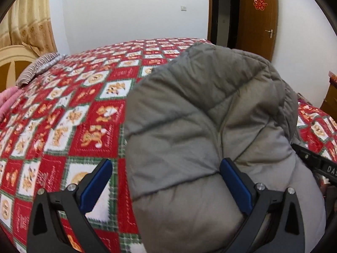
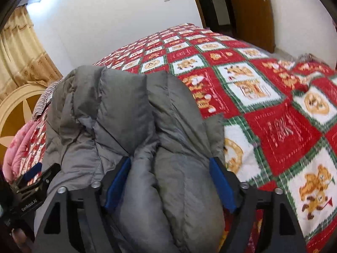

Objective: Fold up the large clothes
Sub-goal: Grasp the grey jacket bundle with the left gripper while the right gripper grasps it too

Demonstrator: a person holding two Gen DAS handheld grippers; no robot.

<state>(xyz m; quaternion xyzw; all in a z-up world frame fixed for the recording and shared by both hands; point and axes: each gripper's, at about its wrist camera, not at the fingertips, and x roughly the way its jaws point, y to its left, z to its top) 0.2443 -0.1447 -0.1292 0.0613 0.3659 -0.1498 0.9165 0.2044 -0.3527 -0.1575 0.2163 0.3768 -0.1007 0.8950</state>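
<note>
One gray quilted jacket [image 1: 210, 126] is lying bunched on the bed, puffy and matte, its stitched channels forming soft rounded panels. It is resting on a fleecy bedspread [image 1: 73, 109] printed in red and white squares with green plaid borders and orange tiger figures.

The left gripper [image 1: 166, 181] is sitting with its two blue-padded fingers [image 1: 99, 185] spread wide apart; the jacket's padded edge is bulging into the gap and pressing against one pad, while the other pad is standing clear over the bedspread. The right gripper [image 2: 170, 181] is showing its two fingers [image 2: 222, 185] also apart, with a thick fold of the jacket [image 2: 134, 126] filling the space between them and touching both pads; whether they are squeezing it cannot be told.

Near the cream and brown headboard [image 1: 12, 63], one striped pillow [image 1: 38, 67] and one pink textured cloth [image 1: 8, 101] are lying at the bed's edge. One beige curtain [image 1: 27, 14] is hanging behind. One brown wooden door [image 1: 259, 19] is standing open, bearing a red paper ornament [image 1: 260, 2].
</note>
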